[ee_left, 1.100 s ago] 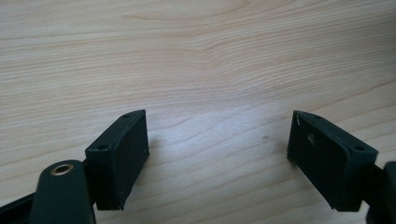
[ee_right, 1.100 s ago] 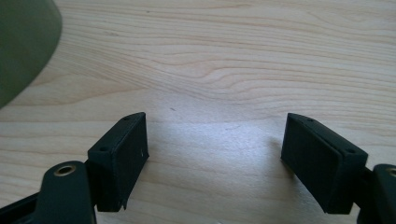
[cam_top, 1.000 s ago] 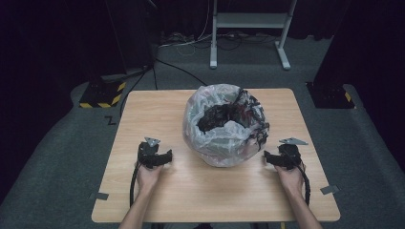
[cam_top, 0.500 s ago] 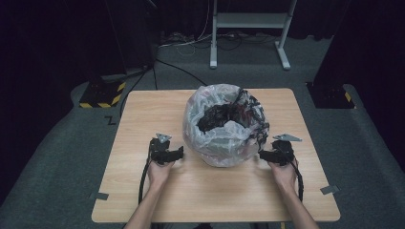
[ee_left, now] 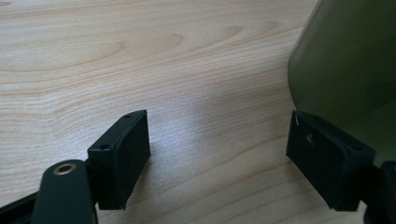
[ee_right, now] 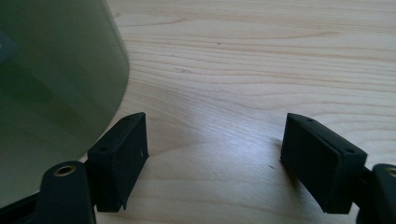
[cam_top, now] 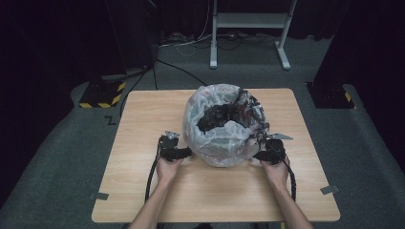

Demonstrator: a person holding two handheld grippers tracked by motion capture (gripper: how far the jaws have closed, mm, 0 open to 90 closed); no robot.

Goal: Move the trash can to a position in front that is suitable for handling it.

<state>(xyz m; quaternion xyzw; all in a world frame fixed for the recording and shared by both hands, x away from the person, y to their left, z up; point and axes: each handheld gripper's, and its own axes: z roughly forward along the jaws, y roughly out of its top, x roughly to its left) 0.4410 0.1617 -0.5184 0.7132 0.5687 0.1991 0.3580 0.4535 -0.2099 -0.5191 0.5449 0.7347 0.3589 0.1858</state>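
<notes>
Item: bin point(cam_top: 224, 155), round, lined with a translucent plastic bag point(cam_top: 210, 107) whose rim is folded out over the top; dark, tangled contents are seen inside, not identifiable. Location: middle of the wooden table point(cam_top: 143, 114), slightly toward the far edge.

Left gripper point(cam_top: 184, 153): held low at the bin's left flank, jaws set wide apart, nothing between them. In the left gripper view the bin's pale greenish wall point(ee_left: 345, 65) is seen just beside, perhaps touching, the jaw on the right of that view; bare table point(ee_left: 140, 56) lies in the gap.

Right gripper point(cam_top: 260, 155): held low at the bin's right flank, jaws likewise spread wide and empty. In the right gripper view the bin wall point(ee_right: 51, 84) is seen close against the jaw on the left of that view.

Change recorded: over the last second both grippers have been brought inward from positions well apart from the bin, at either side, to positions hard against its base. The bin and bag are unmoved.

Assessment: the approach is judged complete and the bin is bracketed from both sides. Nothing is gripped yet. The next move is judged to be either a two-sided squeeze to lift or shift the bin, or a rise toward the bag's rim. Slippage of the smooth wall is the likely risk.
</notes>
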